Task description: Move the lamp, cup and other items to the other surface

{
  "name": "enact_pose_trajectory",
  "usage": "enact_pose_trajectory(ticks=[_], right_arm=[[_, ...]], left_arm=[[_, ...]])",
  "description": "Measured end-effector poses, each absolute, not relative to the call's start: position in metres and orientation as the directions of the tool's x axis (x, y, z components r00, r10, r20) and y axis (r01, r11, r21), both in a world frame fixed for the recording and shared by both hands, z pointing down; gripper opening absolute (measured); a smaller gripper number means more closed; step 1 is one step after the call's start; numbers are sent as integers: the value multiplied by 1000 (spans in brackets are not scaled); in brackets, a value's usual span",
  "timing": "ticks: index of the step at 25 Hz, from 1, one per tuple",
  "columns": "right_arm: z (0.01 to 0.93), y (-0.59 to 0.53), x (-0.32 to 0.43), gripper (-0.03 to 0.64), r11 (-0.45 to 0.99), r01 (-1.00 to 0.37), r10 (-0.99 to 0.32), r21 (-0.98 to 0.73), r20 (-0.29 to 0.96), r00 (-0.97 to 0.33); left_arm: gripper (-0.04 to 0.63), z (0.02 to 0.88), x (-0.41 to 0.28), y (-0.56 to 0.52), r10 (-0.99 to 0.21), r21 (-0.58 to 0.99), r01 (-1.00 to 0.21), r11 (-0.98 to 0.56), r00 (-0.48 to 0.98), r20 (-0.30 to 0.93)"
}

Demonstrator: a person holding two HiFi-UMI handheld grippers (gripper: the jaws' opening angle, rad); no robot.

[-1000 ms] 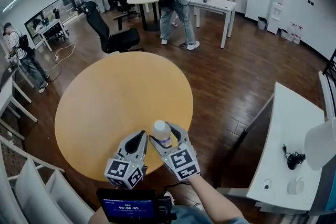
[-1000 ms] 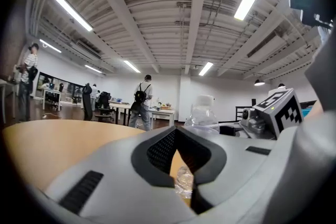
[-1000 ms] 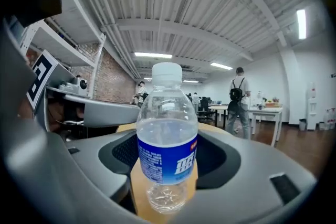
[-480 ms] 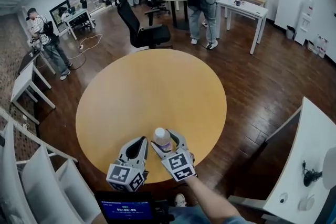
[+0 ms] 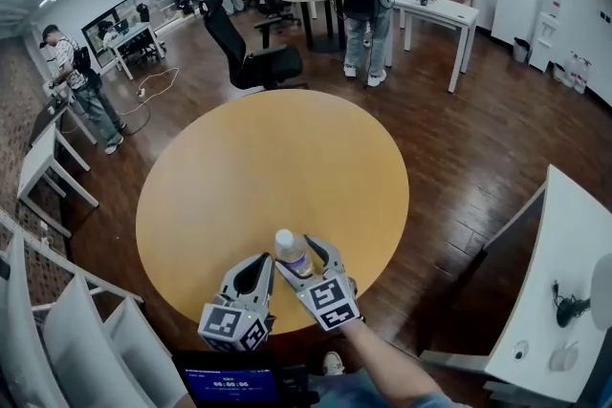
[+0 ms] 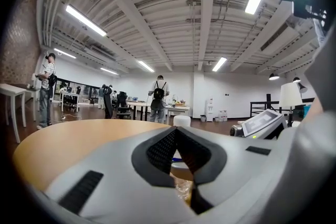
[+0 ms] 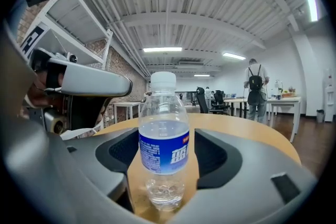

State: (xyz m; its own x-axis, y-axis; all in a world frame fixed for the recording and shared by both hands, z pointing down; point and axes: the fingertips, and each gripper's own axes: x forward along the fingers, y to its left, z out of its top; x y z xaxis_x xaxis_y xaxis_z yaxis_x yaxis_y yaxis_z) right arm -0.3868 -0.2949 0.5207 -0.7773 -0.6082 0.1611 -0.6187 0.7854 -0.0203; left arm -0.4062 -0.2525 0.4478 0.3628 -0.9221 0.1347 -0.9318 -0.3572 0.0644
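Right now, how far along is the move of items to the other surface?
Looks done: the bottle stands upright on the round table, close to its near edge. In hand: nothing. The right tongs have just been opening, with their pads off the bottle between them; the left tongs are shut and empty. Left: the lamp, a cable and small items sit on the white table. No cup shows.

Round wooden table (image 5: pixel 239 167) bears 1 upright water bottle (image 5: pixel 291 253) near its edge.
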Motion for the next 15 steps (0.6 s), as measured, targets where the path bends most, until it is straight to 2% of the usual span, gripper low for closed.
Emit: enact_pose_trajectory(ticks=[7, 8, 9, 10, 11, 12, 15], right_arm=[[506, -280, -349, 334, 738, -674, -671, 27, 138, -729], [502, -279, -339, 297, 725, -688, -686, 33, 136, -715], [497, -277, -329, 291, 708, -705, -702, 35, 134, -699], [491, -276, -317, 248, 689, -724, -721, 33, 131, -680], [485, -274, -303, 164, 666, -745, -742, 33, 128, -658], [481, -273, -287, 123, 641, -766, -764, 37, 122, -633], [472, -271, -236, 85, 554, -831, -830, 49, 107, -547]], left_arm=[[14, 441, -367, -250, -880, 94, -885, -456, 464, 99], [14, 439, -356, -251, -865, 102, -869, -483, 492, 96], [14, 437, -344, -252, -848, 108, -852, -512, 521, 95], [14, 436, -331, -253, -830, 113, -834, -540, 549, 94], [14, 435, -317, -254, -811, 116, -816, -567, 577, 94], [14, 434, -302, -256, -792, 118, -797, -593, 603, 94], [14, 440, -258, -264, -735, 110, -740, -663, 672, 90]])
